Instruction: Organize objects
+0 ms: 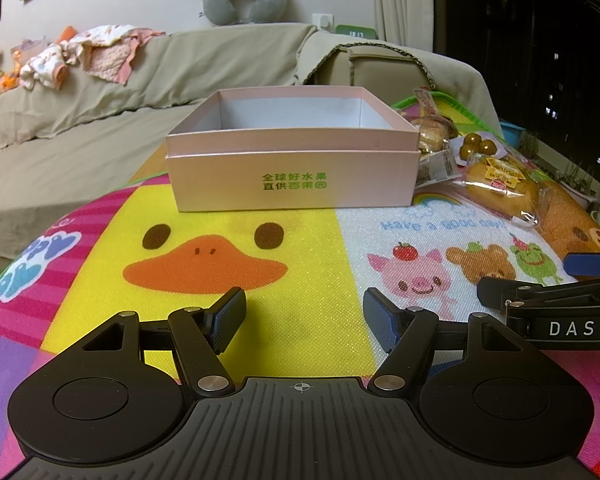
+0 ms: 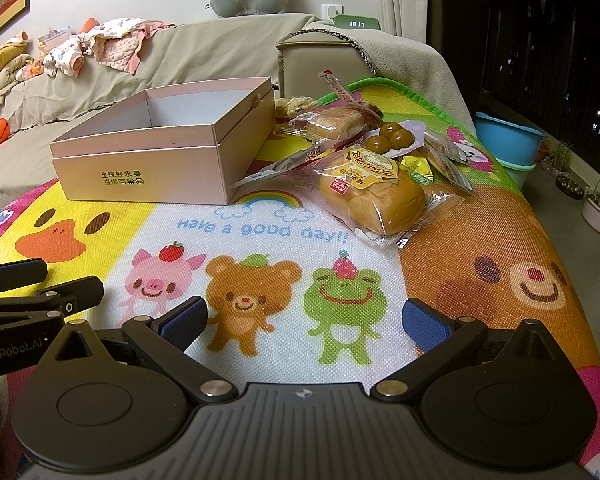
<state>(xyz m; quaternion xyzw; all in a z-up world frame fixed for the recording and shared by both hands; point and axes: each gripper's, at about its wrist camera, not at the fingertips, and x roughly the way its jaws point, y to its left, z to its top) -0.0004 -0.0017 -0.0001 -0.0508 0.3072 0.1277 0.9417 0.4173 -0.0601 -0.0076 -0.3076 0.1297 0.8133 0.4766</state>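
The cartoon play mat [image 2: 300,216] covers the whole work surface, and it seems to serve as a soft, flat base, so everything for the task lies on it. The pink box [image 2: 148,168] stands at the far left part of the mat with its top open and nothing visible inside, so I judge it is the container that must receive the food. It is made of pale pink cardboard with green printed characters on the front and white inner walls. Just beside its right wall is the pile of snacks, probably left there to be within easy reach. The wrapped bread loaf [image 2: 376,196] is the nearest one, golden under clear plastic with a yellow label. Behind it lies a smaller wrapped cake [image 2: 332,126], and then three brown balls [image 2: 392,138] in a small tray. The left gripper [image 1: 304,322] and the right gripper [image 2: 305,320] both hover low over the mat, jaws apart, holding nothing.
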